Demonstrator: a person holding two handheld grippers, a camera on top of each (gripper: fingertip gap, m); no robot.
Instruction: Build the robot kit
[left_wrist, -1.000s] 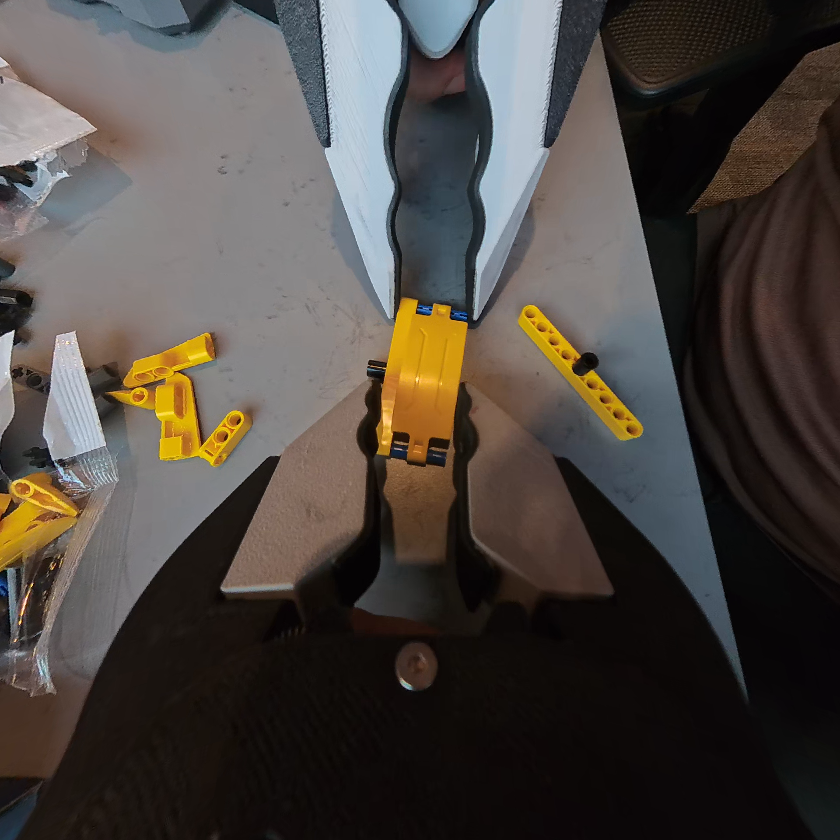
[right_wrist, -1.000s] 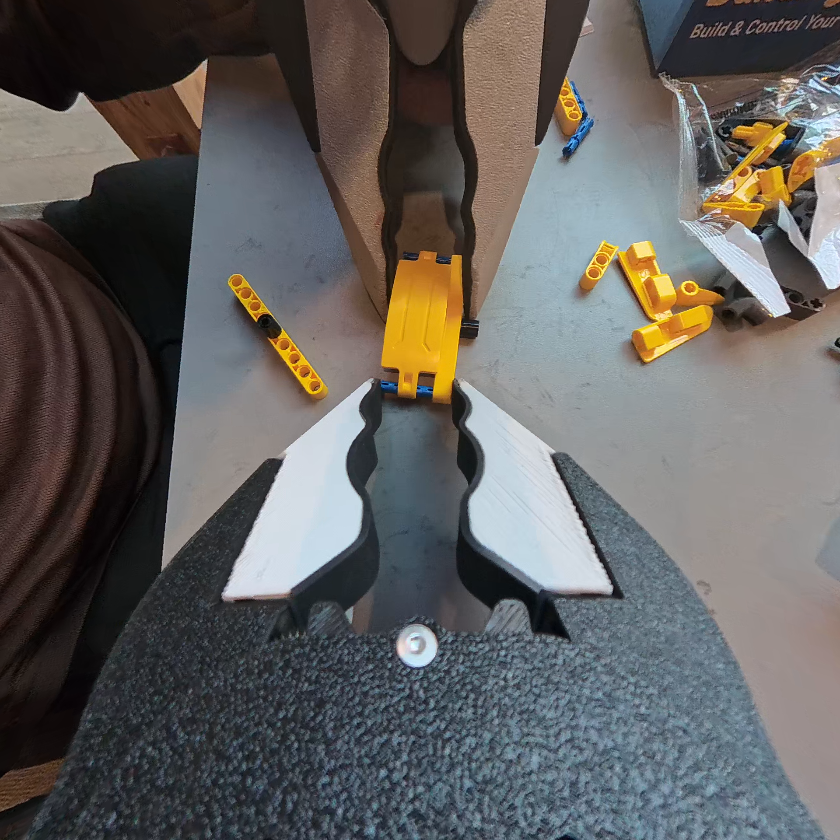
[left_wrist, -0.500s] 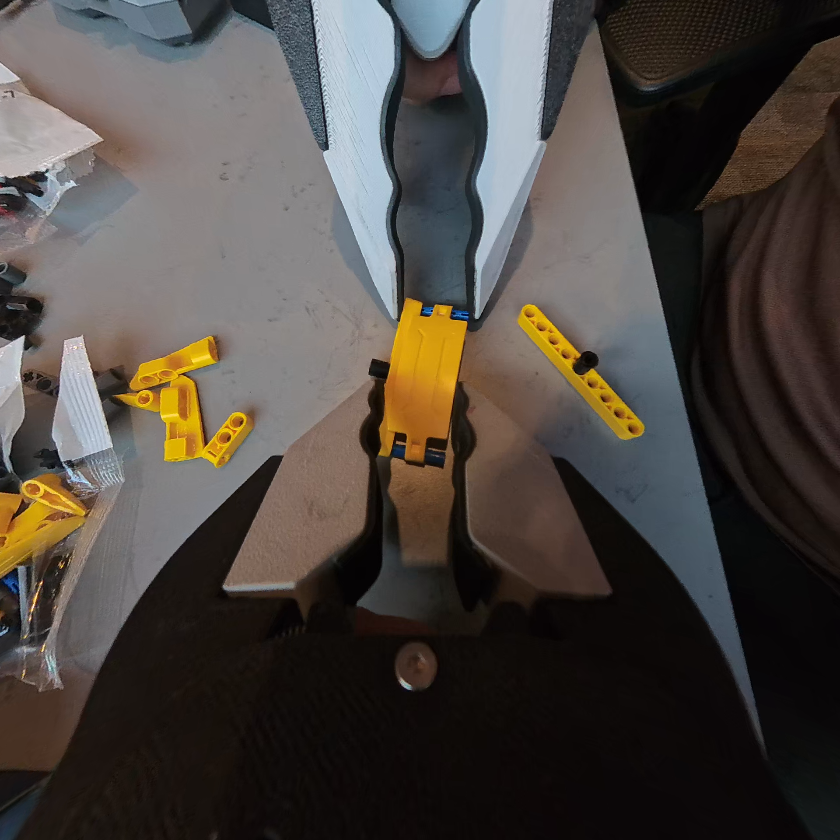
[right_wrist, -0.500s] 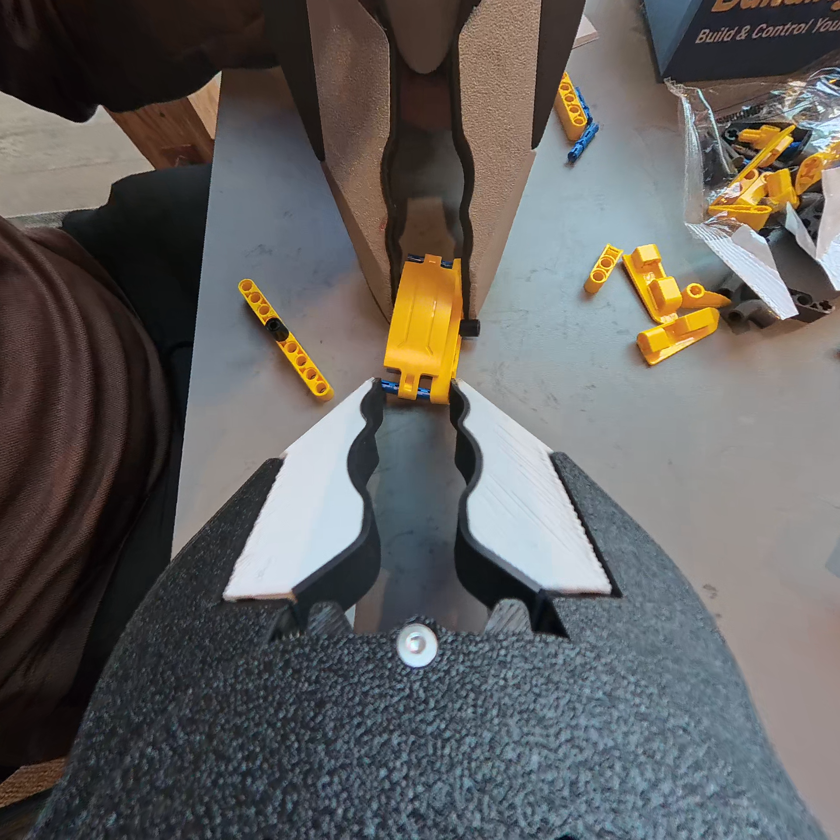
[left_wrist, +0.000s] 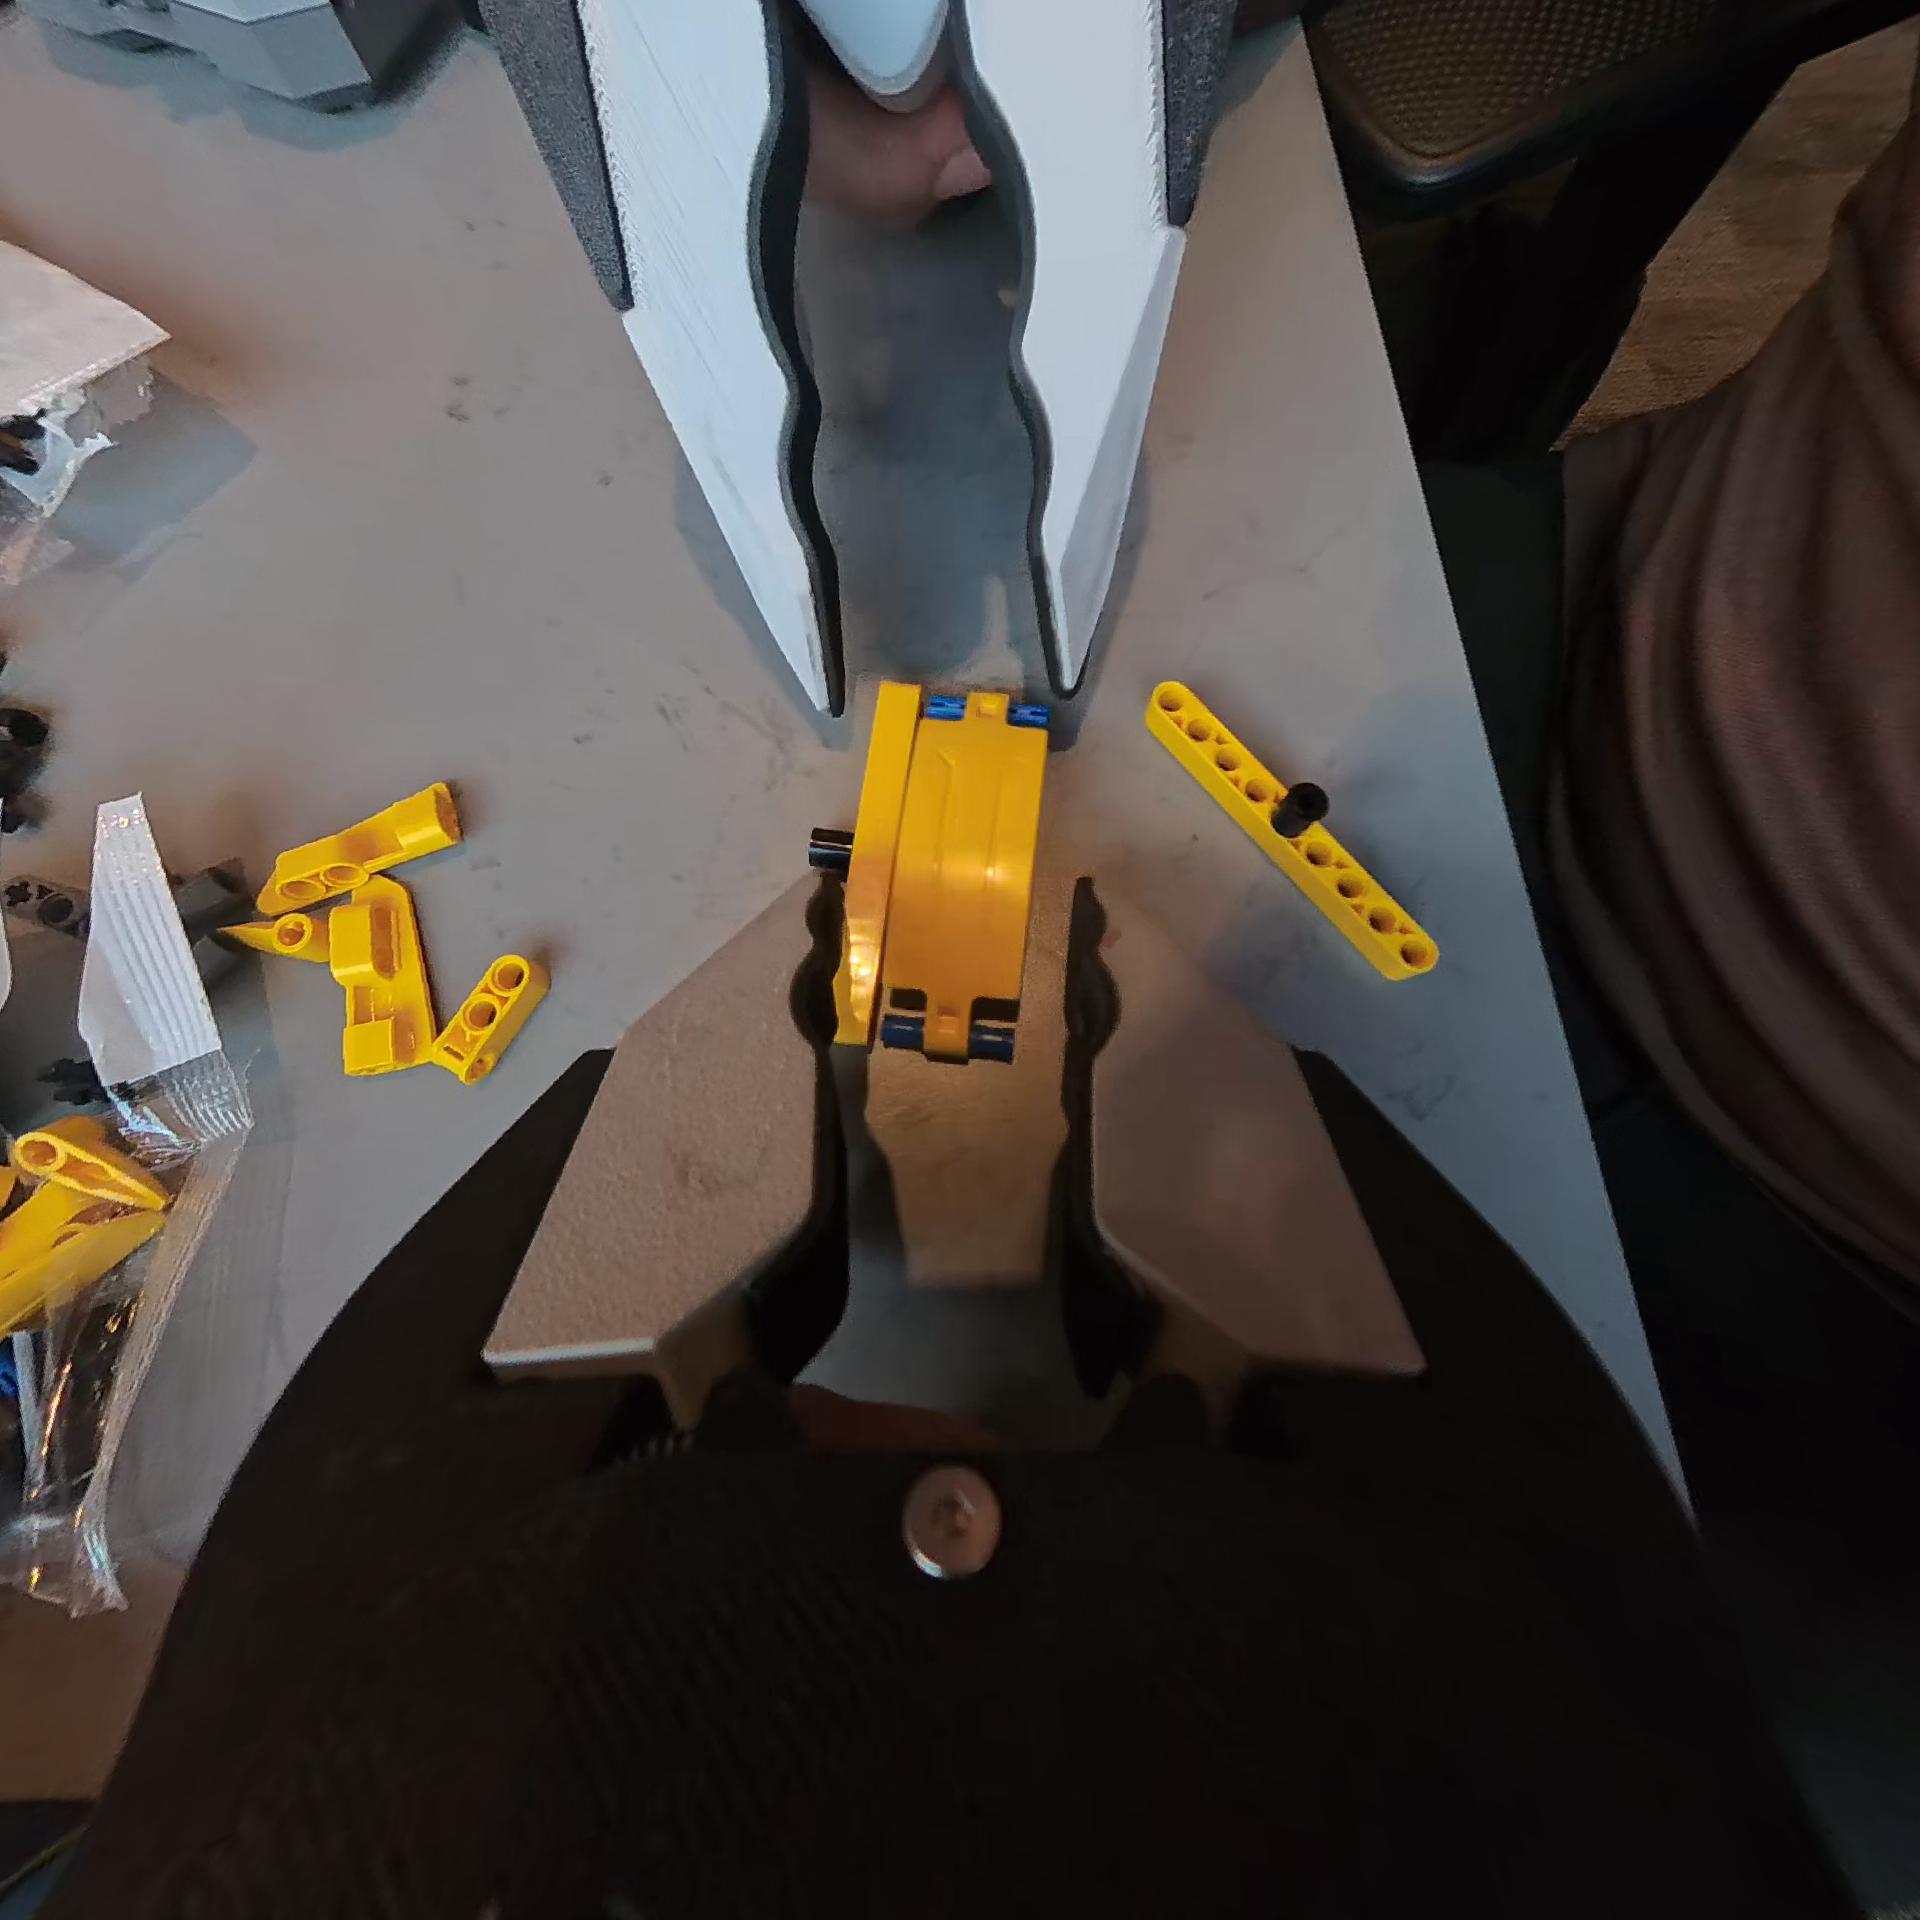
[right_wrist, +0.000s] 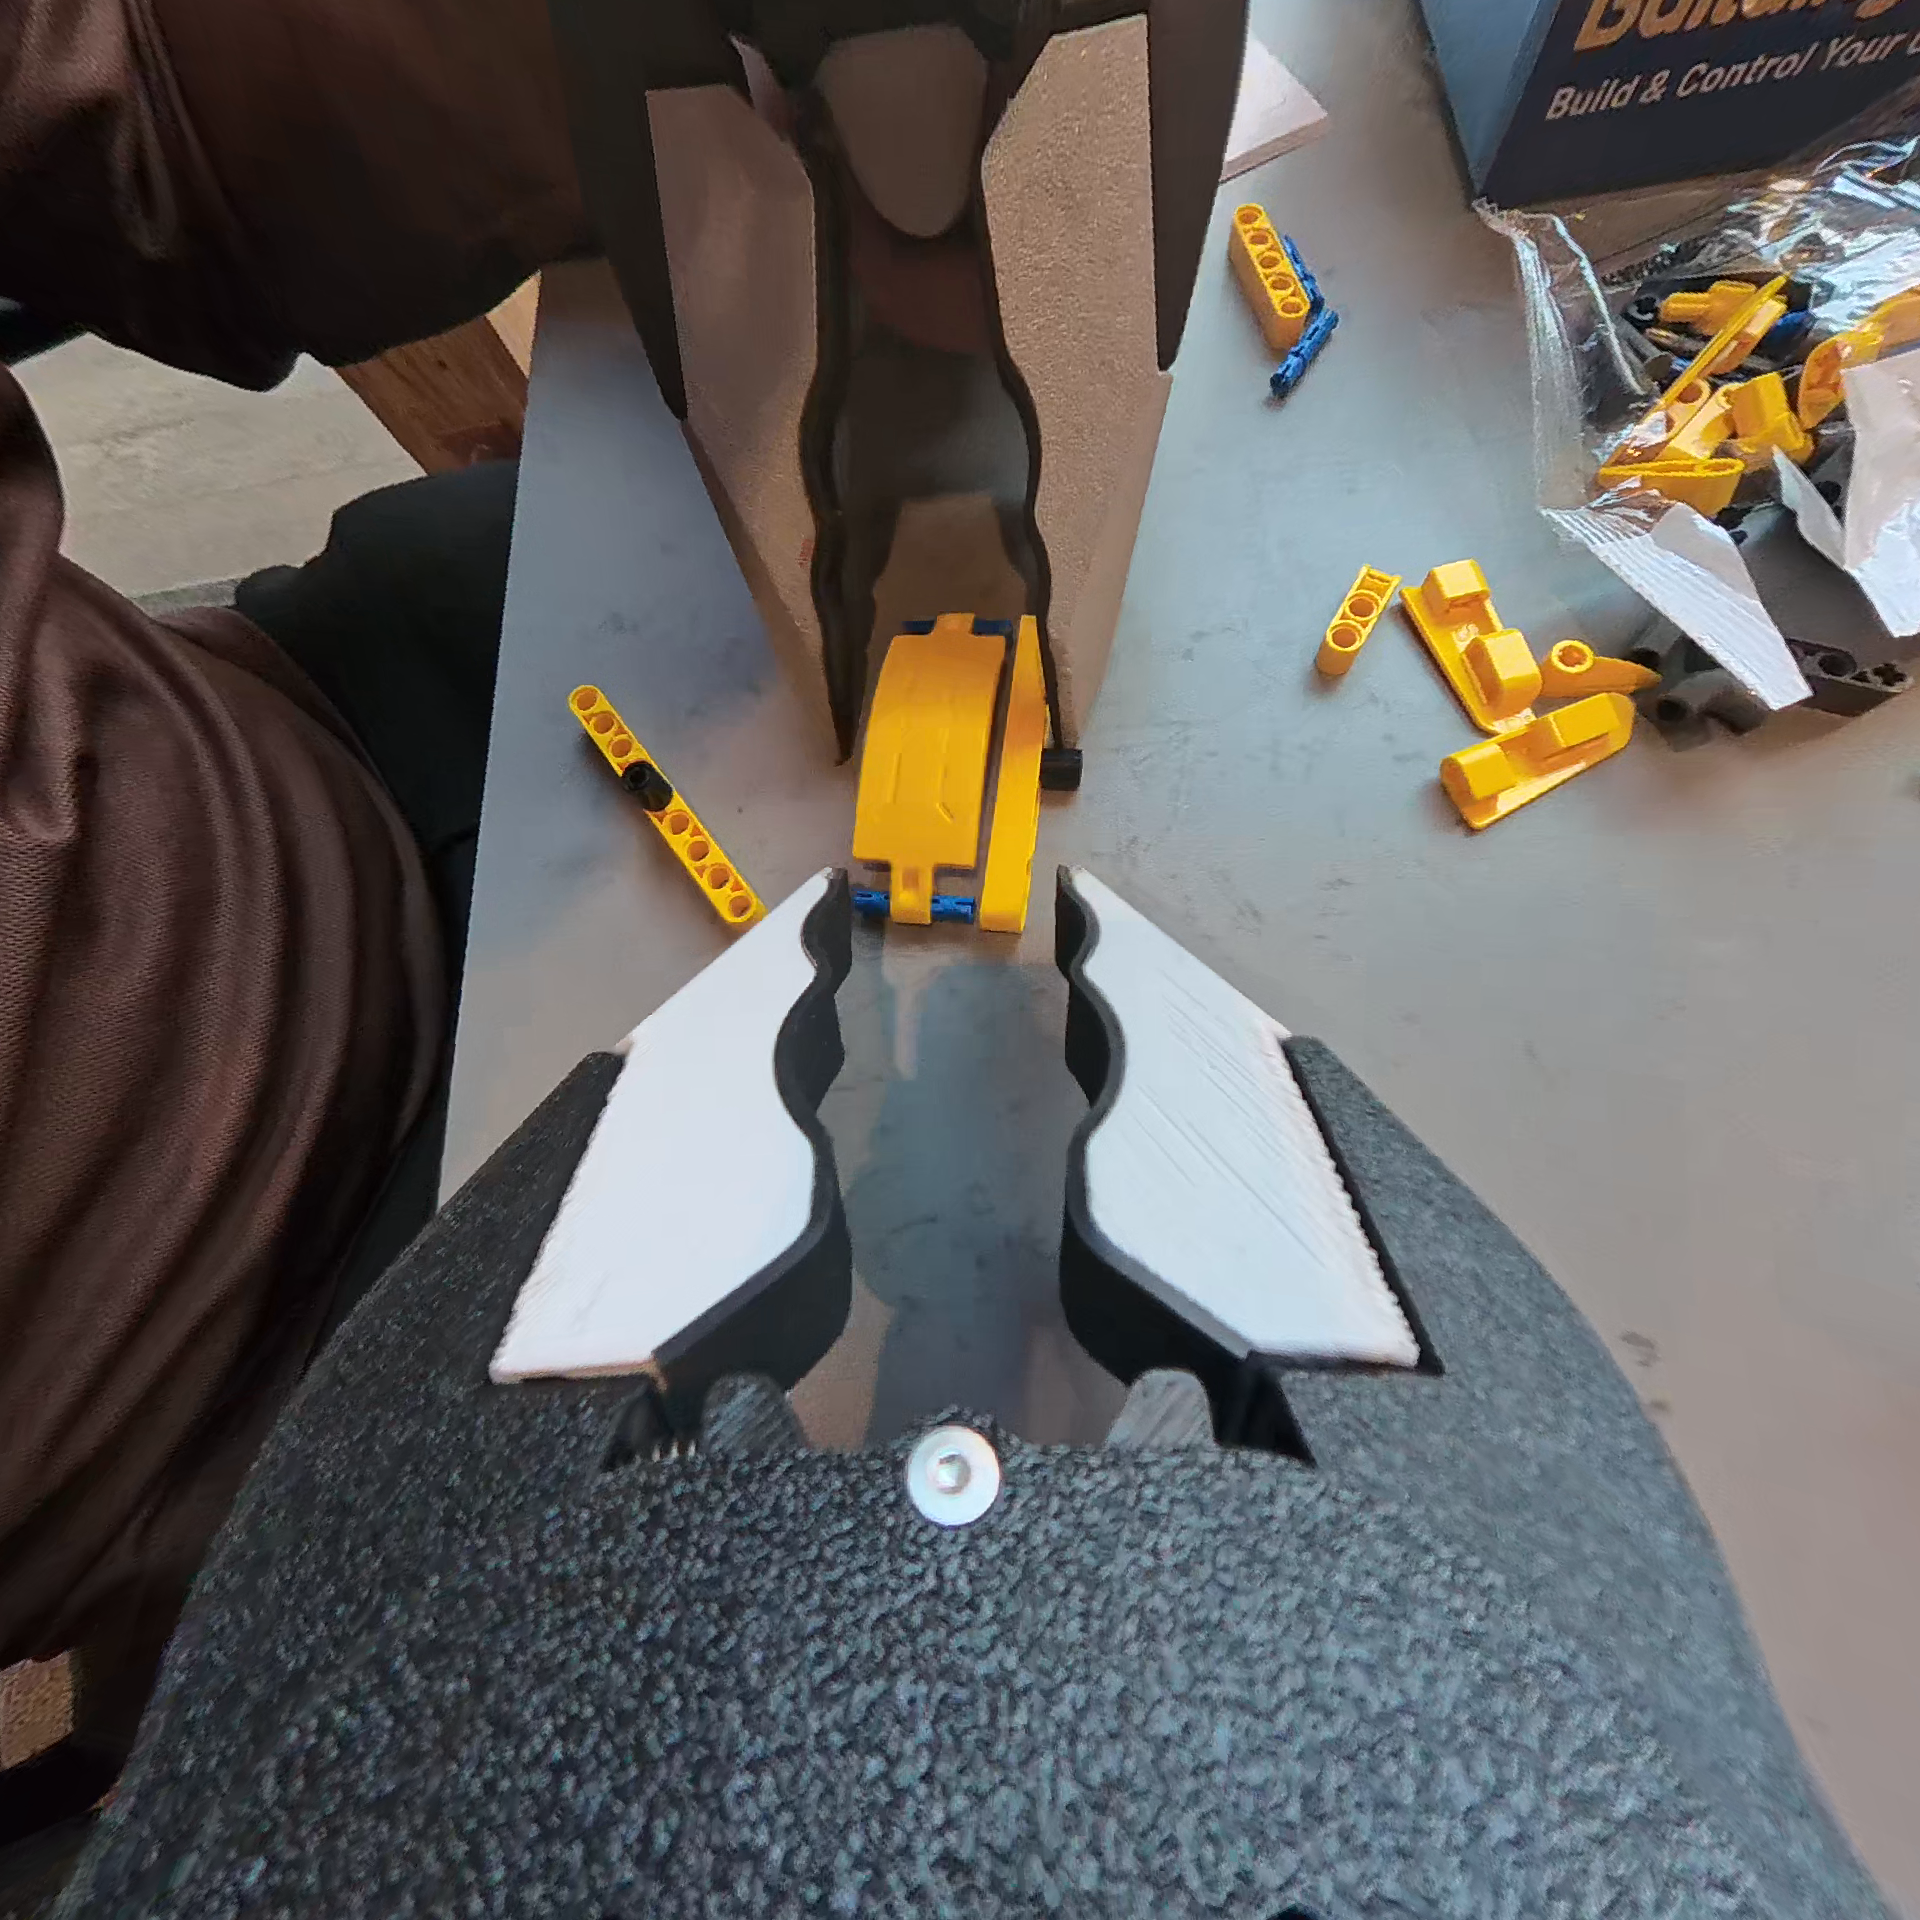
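A yellow curved panel assembly with blue pins at both ends, a yellow beam along one side and a black pin sticking out lies on the grey table. My left gripper is open. Its grey fingers flank the near end of the assembly, and there is a gap on the right side. My right gripper is open, with its white fingertips on either side of the assembly's opposite end. The two grippers face each other across it.
A long yellow beam with a black pin lies beside the assembly near the table edge. Loose yellow parts and a torn plastic bag of parts lie on the other side. A dark box stands at the back. A person in brown sits at the edge. Left and right tips are no more than a few centimetres apart.
Both grippers' jaws have widened and no longer pinch the yellow assembly. The side beam now shows apart from the curved panel.
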